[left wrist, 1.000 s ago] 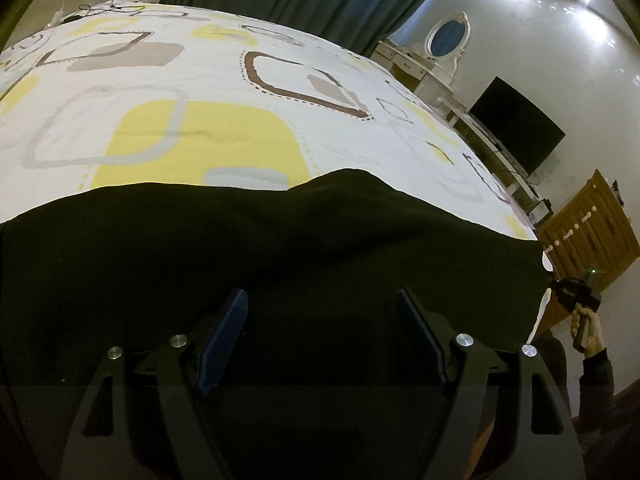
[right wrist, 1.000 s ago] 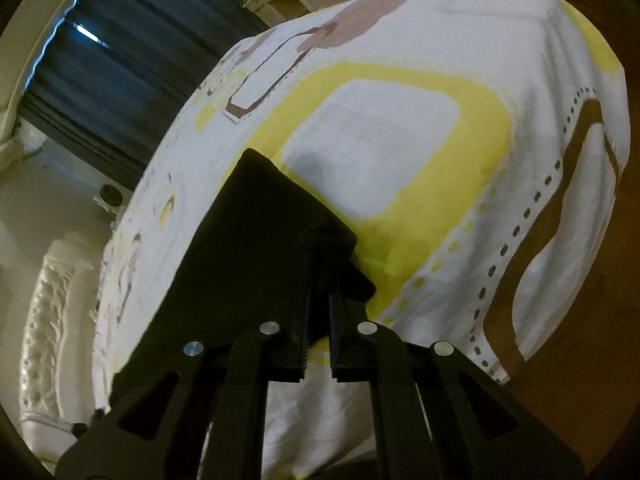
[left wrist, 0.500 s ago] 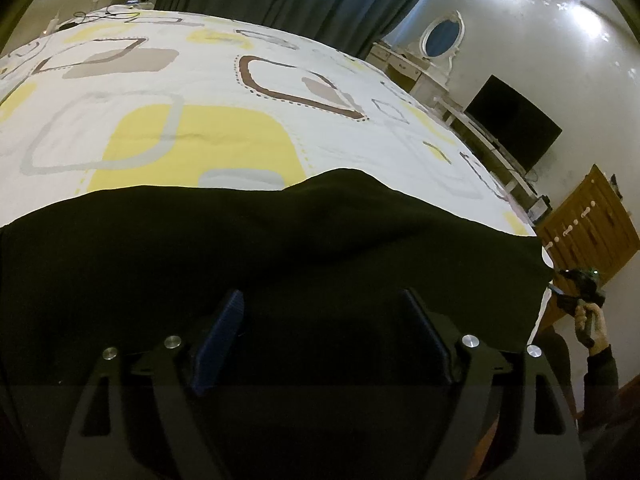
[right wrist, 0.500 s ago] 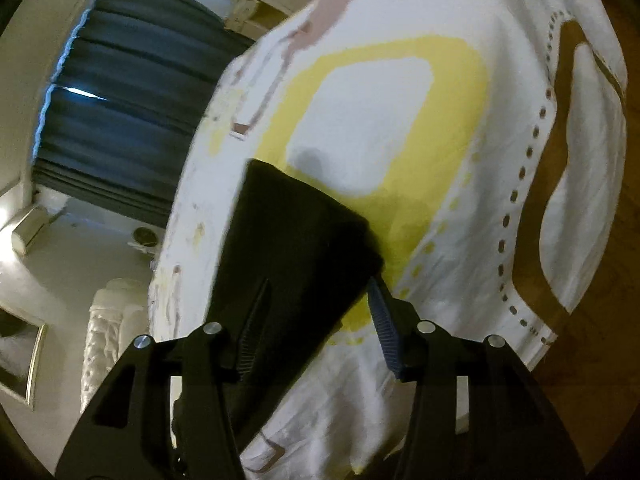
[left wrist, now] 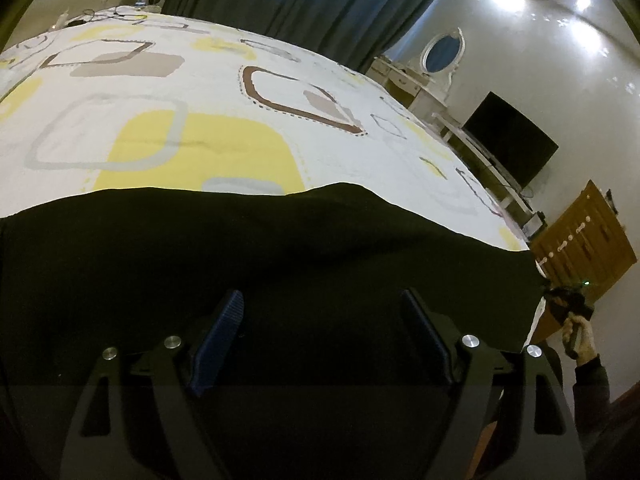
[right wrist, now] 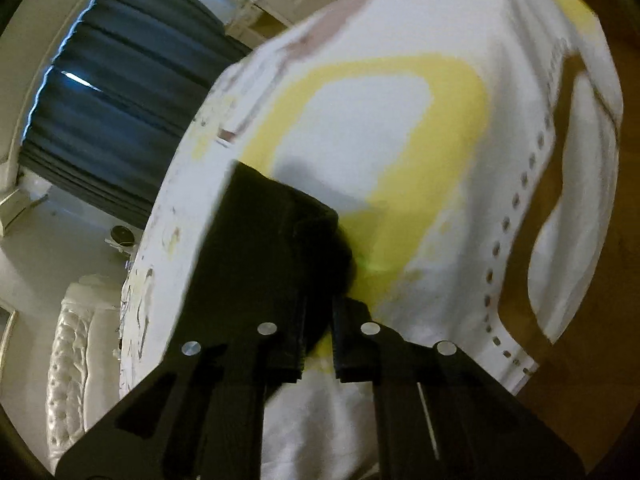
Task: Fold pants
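One pants (right wrist: pixel 256 248) corner between closing hand-held gripper (right wrist: pixel 318 320) jaws

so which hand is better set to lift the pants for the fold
Right. The right gripper is closing on the corner of the black pants, while the left gripper hangs open over the cloth, gripping nothing.

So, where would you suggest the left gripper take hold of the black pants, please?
Probably an outer edge, not the middle: the pants lie flat on the bed sheet, so only an edge lets a finger slip under. The open left gripper should come in low from the near side.
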Available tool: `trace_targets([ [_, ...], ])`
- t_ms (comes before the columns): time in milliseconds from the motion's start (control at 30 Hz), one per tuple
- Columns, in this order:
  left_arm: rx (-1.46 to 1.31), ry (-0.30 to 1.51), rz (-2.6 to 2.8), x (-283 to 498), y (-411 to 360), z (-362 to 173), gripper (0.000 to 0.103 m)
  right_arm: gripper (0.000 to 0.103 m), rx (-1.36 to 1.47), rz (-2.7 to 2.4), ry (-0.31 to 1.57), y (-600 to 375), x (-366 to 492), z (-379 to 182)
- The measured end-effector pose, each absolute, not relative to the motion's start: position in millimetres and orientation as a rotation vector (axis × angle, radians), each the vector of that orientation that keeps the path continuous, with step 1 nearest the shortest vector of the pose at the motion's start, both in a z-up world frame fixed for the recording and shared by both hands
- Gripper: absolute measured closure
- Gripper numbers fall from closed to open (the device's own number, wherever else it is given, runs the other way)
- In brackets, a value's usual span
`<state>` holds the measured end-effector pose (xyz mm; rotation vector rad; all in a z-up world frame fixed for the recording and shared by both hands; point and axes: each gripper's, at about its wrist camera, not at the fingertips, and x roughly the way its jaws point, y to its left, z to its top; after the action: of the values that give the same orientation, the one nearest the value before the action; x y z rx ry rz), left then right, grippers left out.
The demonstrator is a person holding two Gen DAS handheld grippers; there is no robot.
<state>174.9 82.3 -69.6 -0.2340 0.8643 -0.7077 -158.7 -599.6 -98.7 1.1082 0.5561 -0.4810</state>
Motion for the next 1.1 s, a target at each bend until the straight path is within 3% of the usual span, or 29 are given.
trace_targets([
  [100,-0.224,0.857,-0.71,175,82,-69,0.023,0.092,1.106,-0.488,0.546,-598,-163,-90],
  [200,-0.215,0.861,-0.708,176,82,-68,0.023,0.091,0.919,-0.558,0.589,-578,-152,-47],
  [300,-0.209,0.857,-0.689,175,83,-66,0.024,0.079,0.706,-0.618,0.611,-553,-131,-1],
  [367,-0.202,0.849,-0.666,173,86,-64,0.023,0.062,0.577,-0.671,0.599,-540,-118,27],
  [567,-0.194,0.84,-0.609,168,109,-64,0.023,0.054,0.521,-0.434,0.59,-498,-67,75],
  [800,-0.246,0.833,-0.587,163,135,-65,0.024,0.051,0.678,0.44,0.902,-382,117,32],
  [1100,-0.199,0.824,-0.512,161,152,-61,0.023,0.051,0.538,0.749,1.249,-240,256,-43],
])
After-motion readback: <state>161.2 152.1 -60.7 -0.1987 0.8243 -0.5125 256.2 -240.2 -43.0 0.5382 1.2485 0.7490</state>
